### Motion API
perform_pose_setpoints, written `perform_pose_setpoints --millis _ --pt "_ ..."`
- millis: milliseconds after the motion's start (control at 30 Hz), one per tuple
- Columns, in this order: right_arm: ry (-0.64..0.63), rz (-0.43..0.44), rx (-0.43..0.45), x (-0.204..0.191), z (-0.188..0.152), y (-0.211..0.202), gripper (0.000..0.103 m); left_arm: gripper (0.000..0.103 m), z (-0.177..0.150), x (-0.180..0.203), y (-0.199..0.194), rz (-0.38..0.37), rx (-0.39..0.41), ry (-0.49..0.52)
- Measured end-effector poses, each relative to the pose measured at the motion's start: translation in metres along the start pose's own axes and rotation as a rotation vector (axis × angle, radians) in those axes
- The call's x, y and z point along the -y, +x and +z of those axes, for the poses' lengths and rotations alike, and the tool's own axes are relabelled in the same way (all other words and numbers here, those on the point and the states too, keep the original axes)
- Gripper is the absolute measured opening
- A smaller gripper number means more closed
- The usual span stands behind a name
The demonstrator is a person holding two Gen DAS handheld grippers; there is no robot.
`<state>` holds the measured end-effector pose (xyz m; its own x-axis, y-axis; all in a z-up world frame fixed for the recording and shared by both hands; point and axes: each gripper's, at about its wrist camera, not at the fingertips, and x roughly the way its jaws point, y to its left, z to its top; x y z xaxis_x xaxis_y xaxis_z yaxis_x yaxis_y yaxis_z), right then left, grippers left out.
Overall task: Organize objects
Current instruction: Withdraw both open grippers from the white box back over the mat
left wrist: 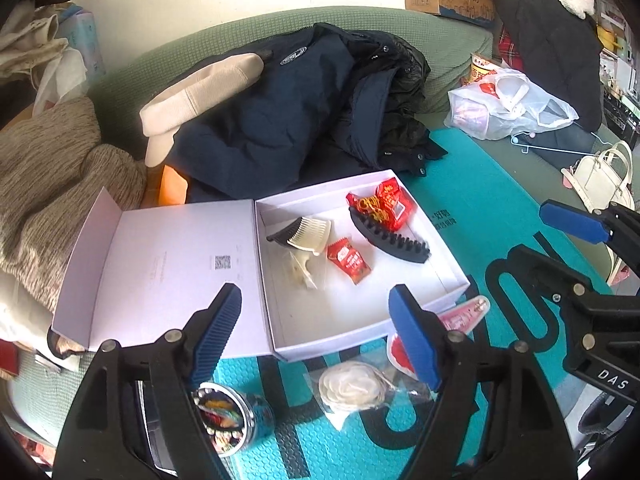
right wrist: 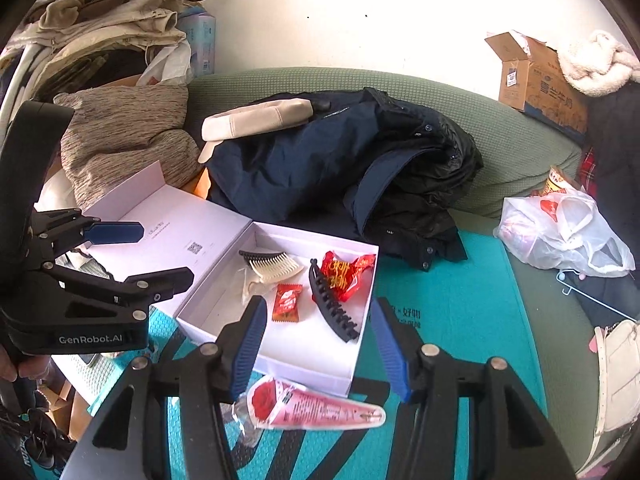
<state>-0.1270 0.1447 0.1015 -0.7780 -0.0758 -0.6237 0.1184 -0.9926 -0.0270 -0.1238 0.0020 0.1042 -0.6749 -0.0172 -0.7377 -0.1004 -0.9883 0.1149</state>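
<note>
Left gripper (left wrist: pixel 316 334): ribbed blue pads spread wide, nothing between them, held over the near edge of the white box (left wrist: pixel 452 268). Right gripper (right wrist: pixel 318 350): likewise wide open and empty, poised above the cone-shaped pink packet (right wrist: pixel 316 406).

White box: shallow rectangular card tray, matte, hinged lid (left wrist: pixel 160 268) folded flat open to the left with a small QR code printed inside. It sits on the teal foam mat (left wrist: pixel 460 200) (embossed, with large dark lettering).

Contents of box:
- cream hair comb (left wrist: pixel 310 232), curved plastic teeth, lying over a black comb (left wrist: pixel 280 234);
- long black claw clip (left wrist: pixel 390 236), toothed, matte plastic;
- small red sachet (left wrist: pixel 347 260), crinkled foil, between comb and clip;
- two larger red snack packets (left wrist: pixel 386 202), glossy, in the far right corner;
- a clear wrapper with a pale item (left wrist: pixel 298 270), contents hard to tell.

Outside box, on the mat just in front: the pink packet; a bagged white flower-shaped piece (left wrist: pixel 352 386); a round patterned tin (left wrist: pixel 230 416).

Behind: navy padded jacket (left wrist: pixel 280 120), green sofa (left wrist: pixel 448 40).
</note>
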Motion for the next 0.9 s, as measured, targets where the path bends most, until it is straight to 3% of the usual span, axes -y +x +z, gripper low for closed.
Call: perform_pose_setpoints --millis 233,467,900 --pt "0.014 0.000 0.000 -0.005 -0.026 -0.017 0.056 0.082 -0.028 0.015 -0.014 -0.019 0.000 0.033" --pt "0.037 -0.012 -0.015 -0.008 -0.048 -0.024 0.057 0.082 -0.047 0.021 -0.017 -0.047 -0.027 0.042" --pt "0.078 -0.013 -0.111 -0.012 -0.093 -0.006 0.059 0.087 -0.086 0.023 0.004 -0.079 -0.105 0.032"
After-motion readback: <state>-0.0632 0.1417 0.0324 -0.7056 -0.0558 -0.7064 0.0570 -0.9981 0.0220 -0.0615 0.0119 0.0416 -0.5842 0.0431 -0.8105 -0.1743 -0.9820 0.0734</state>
